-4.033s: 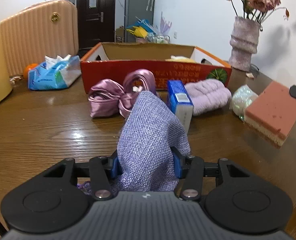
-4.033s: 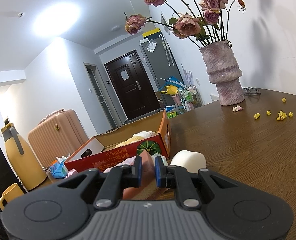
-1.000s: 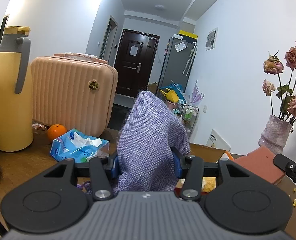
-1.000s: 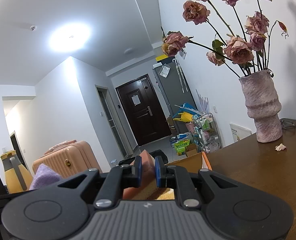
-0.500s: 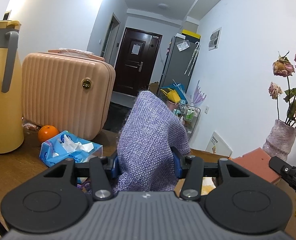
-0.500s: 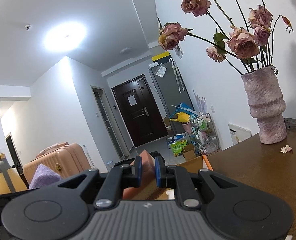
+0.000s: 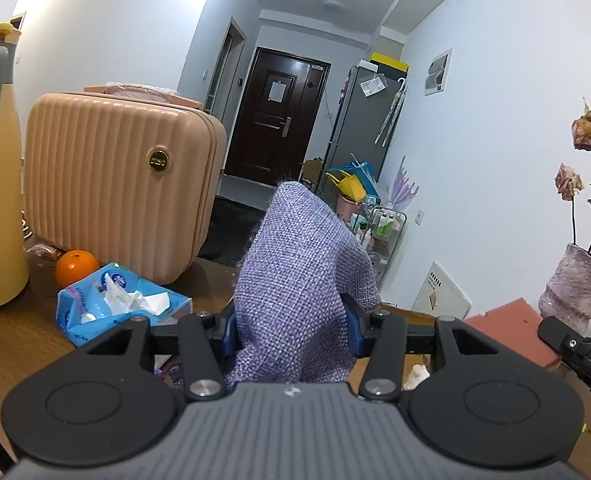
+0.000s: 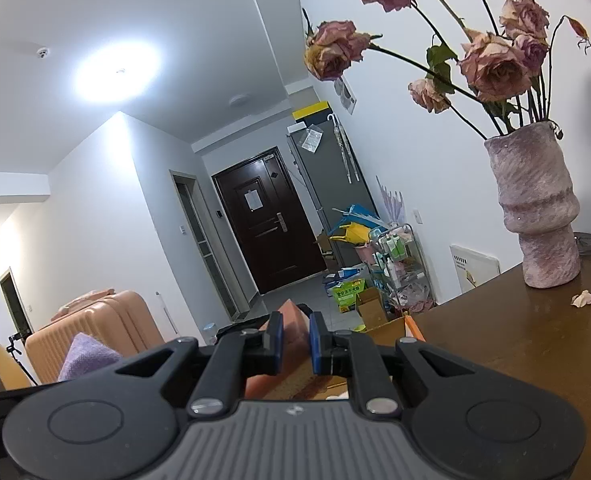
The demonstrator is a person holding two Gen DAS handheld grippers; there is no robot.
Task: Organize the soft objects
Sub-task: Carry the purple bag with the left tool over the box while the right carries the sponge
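purple pouch clamped in left tongs | sponge in right tongs, near level

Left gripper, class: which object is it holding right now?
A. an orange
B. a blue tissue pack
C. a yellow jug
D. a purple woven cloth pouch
D: the left gripper has its blue pads pressed against both sides of the purple woven cloth pouch, which stands up between them.
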